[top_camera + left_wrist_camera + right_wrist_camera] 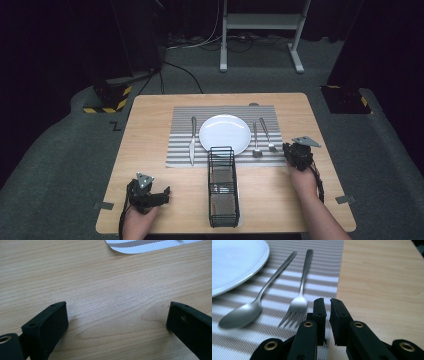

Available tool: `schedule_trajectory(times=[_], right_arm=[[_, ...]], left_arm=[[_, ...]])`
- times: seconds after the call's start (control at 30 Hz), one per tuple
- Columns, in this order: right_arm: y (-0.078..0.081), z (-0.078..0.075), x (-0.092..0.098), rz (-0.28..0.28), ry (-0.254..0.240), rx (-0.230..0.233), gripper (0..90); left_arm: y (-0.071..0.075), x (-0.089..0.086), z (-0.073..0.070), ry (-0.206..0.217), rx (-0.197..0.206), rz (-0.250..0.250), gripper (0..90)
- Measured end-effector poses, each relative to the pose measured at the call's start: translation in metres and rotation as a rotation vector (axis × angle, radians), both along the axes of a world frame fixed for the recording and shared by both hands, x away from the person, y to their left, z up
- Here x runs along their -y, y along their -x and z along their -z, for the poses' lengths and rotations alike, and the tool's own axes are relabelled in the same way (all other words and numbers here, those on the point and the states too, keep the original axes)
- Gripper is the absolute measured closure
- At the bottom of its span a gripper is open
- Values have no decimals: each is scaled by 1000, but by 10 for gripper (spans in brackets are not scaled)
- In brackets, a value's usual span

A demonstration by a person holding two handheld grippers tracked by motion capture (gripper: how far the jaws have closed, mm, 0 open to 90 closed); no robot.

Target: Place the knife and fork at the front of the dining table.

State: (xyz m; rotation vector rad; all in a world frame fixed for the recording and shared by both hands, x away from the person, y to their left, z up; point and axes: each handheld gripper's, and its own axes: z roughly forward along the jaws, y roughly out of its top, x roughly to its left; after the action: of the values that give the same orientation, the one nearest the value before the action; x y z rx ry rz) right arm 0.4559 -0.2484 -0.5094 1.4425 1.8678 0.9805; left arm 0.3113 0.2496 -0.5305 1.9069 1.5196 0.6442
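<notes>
A white plate lies in the middle of a striped placemat on the wooden table. A knife lies left of the plate, and a spoon and a fork lie to its right. My right gripper hovers at the placemat's right front corner. In the right gripper view its jaws stand shut with nothing between them, just right of the fork and apart from it. The spoon lies beyond the fork. My left gripper rests at the front left, open over bare wood.
A black wire caddy stands lengthwise in front of the plate, between my two hands. The placemat's corner shows at the top of the left gripper view. Bare wood runs along the table's right side. Beyond the table, dark stands sit on grey floor.
</notes>
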Motion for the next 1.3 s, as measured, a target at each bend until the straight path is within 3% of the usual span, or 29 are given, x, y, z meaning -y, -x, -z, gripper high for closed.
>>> schedule_trajectory(times=[0.23,0.43,0.53,0.8,1.03,1.3], right_arm=[[20,6,-19,-72,17,-13,818],[36,5,-21,-87,-3,-4,705],[46,8,-15,-86,-9,-15,641],[79,14,14,-78,28,-107,412],[106,14,44,-87,47,-126,221],[111,15,45,-109,49,-136,182]], left_arm=[[0,0,0,0,0,0,39],[0,0,0,0,0,0,39],[0,0,0,0,-1,-1,39],[0,0,0,0,-1,-2,39],[1,0,0,0,0,-4,39],[1,-1,0,6,-1,-1,41]])
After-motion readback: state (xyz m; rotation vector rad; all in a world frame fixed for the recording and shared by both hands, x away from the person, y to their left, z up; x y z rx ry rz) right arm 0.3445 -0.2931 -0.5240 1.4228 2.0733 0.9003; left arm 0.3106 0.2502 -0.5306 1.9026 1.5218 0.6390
